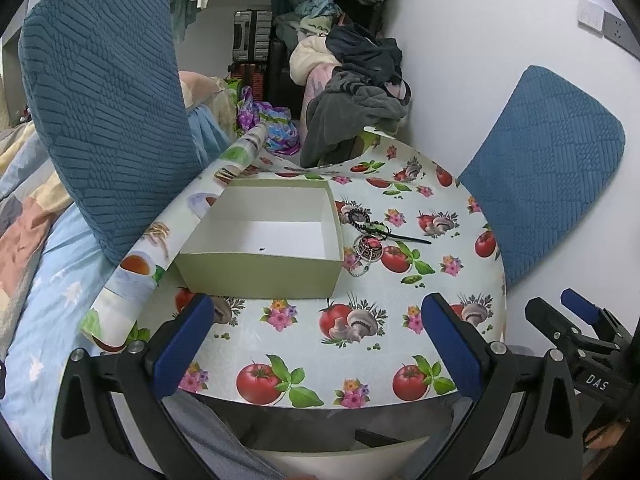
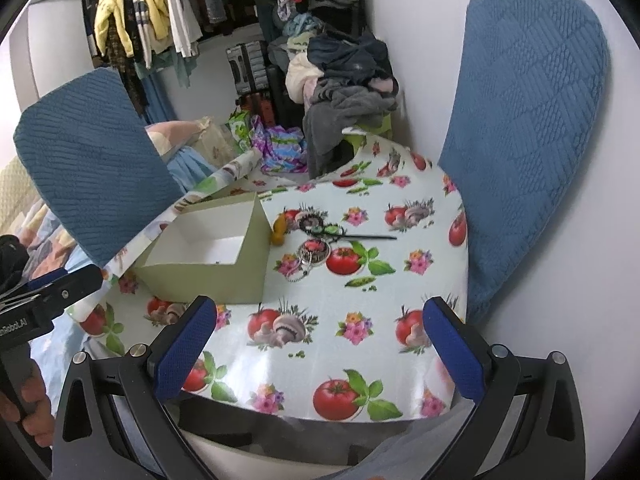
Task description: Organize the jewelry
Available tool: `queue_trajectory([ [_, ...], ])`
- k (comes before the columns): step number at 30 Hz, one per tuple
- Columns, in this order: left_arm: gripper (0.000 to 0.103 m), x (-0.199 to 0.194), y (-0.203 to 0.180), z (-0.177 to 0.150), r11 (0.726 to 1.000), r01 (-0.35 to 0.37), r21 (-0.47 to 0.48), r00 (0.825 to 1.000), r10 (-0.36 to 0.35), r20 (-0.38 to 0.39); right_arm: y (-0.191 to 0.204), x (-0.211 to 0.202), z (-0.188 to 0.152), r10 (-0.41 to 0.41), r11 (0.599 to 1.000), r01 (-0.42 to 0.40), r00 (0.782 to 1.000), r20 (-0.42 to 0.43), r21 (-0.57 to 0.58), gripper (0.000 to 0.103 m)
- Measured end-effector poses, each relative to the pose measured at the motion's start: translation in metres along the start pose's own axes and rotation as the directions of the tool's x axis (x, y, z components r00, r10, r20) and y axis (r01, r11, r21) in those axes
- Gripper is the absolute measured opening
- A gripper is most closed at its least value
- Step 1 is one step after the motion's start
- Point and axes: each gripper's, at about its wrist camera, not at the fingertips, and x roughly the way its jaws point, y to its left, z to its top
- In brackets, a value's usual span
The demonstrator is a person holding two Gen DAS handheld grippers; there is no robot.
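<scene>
The open pale-green cardboard box sits empty at left. Just right of it, the tangled jewelry pile of beaded bracelet, round pendant and chain could snag and drag. Left gripper and right gripper are both spread, empty.

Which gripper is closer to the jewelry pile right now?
Right, slightly, though it's close. The jewelry pile lies just left of center ahead of the right gripper. From the left gripper it sits ahead and to the right, beside the box. Both jaws open, empty.
</scene>
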Motion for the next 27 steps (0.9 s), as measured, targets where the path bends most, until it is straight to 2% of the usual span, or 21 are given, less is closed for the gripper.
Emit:
queue_trajectory([
  [6, 0.103, 0.004, 0.003, 0.005, 1.0, 0.003, -0.012, 1.0, -0.003, 0.003, 0.003, 0.002, 0.009, 0.037, 0.999, -0.037, 0.999, 0.008, -0.023, 0.103],
  [11, 0.103, 0.015, -0.003, 0.005, 0.999, 0.032, -0.004, 0.999, -0.032, 0.0, 0.001, 0.009, 0.013, 0.063, 0.998, -0.063, 0.998, 0.008, -0.02, 0.102],
  [13, 0.103, 0.019, -0.005, 0.006, 0.998, 0.064, -0.011, 0.998, -0.064, 0.014, -0.003, 0.014, 0.015, 0.077, 0.997, -0.077, 0.997, 0.001, -0.007, 0.094],
  [15, 0.103, 0.022, -0.009, 0.007, 0.998, 0.057, 0.006, 0.998, -0.057, 0.028, -0.006, 0.021, 0.016, 0.096, 0.995, -0.096, 0.995, -0.004, -0.023, 0.084],
  [17, 0.103, 0.03, -0.013, 0.008, 0.999, 0.046, 0.019, 0.998, -0.047, 0.034, -0.008, 0.029, 0.018, 0.088, 0.995, -0.089, 0.996, -0.011, -0.035, 0.079],
  [25, 0.102, 0.071, -0.025, 0.003, 0.995, 0.098, 0.024, 0.995, -0.099, 0.005, -0.026, 0.066, 0.023, 0.099, 0.994, -0.1, 0.995, -0.013, -0.041, 0.075],
  [27, 0.093, 0.085, -0.031, 0.0, 0.994, 0.105, 0.037, 0.994, -0.104, -0.009, -0.031, 0.078, 0.025, 0.113, 0.993, -0.113, 0.994, -0.007, -0.029, 0.075],
])
